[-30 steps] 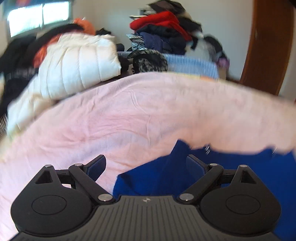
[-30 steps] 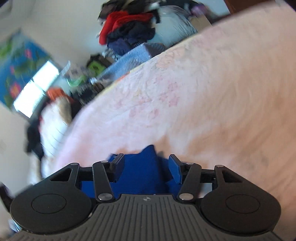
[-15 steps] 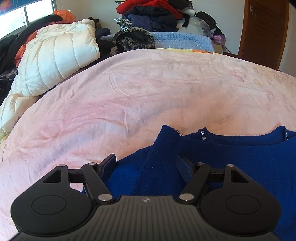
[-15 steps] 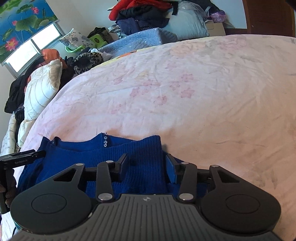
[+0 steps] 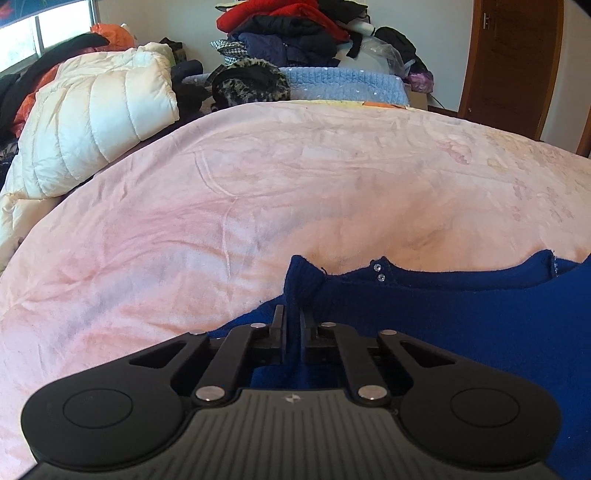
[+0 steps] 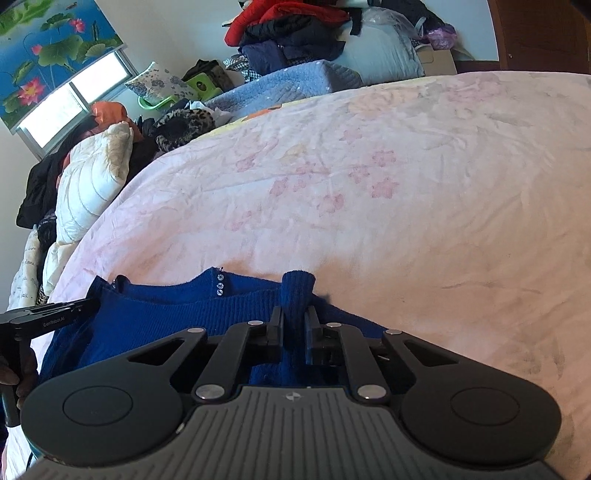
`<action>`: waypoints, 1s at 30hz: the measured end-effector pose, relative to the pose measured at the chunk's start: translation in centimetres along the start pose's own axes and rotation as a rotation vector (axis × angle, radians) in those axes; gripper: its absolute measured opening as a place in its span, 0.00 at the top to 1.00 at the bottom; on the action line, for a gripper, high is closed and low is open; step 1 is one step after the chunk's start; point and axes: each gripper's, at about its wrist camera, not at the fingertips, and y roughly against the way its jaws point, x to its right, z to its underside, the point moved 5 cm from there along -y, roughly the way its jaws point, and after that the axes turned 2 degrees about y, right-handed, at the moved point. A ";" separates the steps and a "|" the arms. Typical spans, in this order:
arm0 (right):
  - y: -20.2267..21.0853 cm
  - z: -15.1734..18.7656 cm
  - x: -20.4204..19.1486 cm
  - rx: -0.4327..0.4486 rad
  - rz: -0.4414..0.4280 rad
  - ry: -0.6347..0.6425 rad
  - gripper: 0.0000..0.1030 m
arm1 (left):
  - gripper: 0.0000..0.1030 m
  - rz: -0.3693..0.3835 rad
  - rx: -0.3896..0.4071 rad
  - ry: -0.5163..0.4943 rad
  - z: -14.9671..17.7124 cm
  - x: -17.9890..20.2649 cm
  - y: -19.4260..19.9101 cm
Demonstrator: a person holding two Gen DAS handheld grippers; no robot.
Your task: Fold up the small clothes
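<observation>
Around us: a white puffy jacket [image 5: 99,122] slumps at the far left edge of the pink bedspread [image 5: 295,184]; past it a heap of clothes [image 5: 288,33] topped in red sits on a pale blue knitted blanket [image 5: 343,83], with a brown wooden door [image 5: 513,62] at the right.
In the way: nothing lies between our tools and the sweater; the bedspread ahead of it is open cloth.
Sweater: the blue sweater [image 5: 461,325] lies flat on the near part of the bedspread, neckline away from us, two small shiny studs at its collar.
Left gripper: our left gripper [image 5: 293,334] is clenched on a ribbed fold of the sweater at its left end, the fabric standing up in a narrow ridge between the fingers.
Right gripper: our right gripper [image 6: 294,332] is likewise pinched tight on a ribbed tuft at the sweater's [image 6: 166,317] right end.
Only in the right view: a window [image 6: 70,110] under a lotus-print blind [image 6: 48,48], faint pink flower prints on the bedspread [image 6: 369,177], and the left gripper [image 6: 44,317] seen side-on at the sweater's far corner, its fingertips hidden.
Only in the left view: the door's full height and handle.
Textures: the sweater is a fine rib knit; the bedspread is soft and creased; the jacket is quilted in broad channels.
</observation>
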 end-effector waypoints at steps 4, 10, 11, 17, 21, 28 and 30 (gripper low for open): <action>1.7 -0.8 0.2 0.067 -0.054 -0.054 0.88 | 0.96 0.023 0.028 0.044 -0.8 -0.7 1.1; 0.3 0.0 1.7 0.018 -0.028 -0.083 0.88 | 0.96 -0.012 -0.005 0.042 -0.4 -0.8 -0.3; 0.5 0.0 1.5 0.031 -0.036 -0.083 0.88 | 0.96 -0.006 0.008 0.049 -0.6 -0.7 0.1; -0.2 0.4 2.6 0.018 -0.036 -0.130 0.89 | 0.96 -0.032 -0.004 0.026 -0.2 -0.8 -1.1; -0.3 0.9 2.5 0.029 -0.024 -0.122 0.77 | 0.93 -0.035 0.012 0.020 -0.2 -0.6 -0.2; 4.3 2.4 2.1 0.045 -0.067 -0.136 0.65 | 0.21 -0.039 0.151 -0.046 1.7 0.1 5.4; 4.3 3.6 1.9 -0.006 -0.056 -0.113 0.64 | 0.22 -0.031 0.115 -0.091 2.7 0.8 4.9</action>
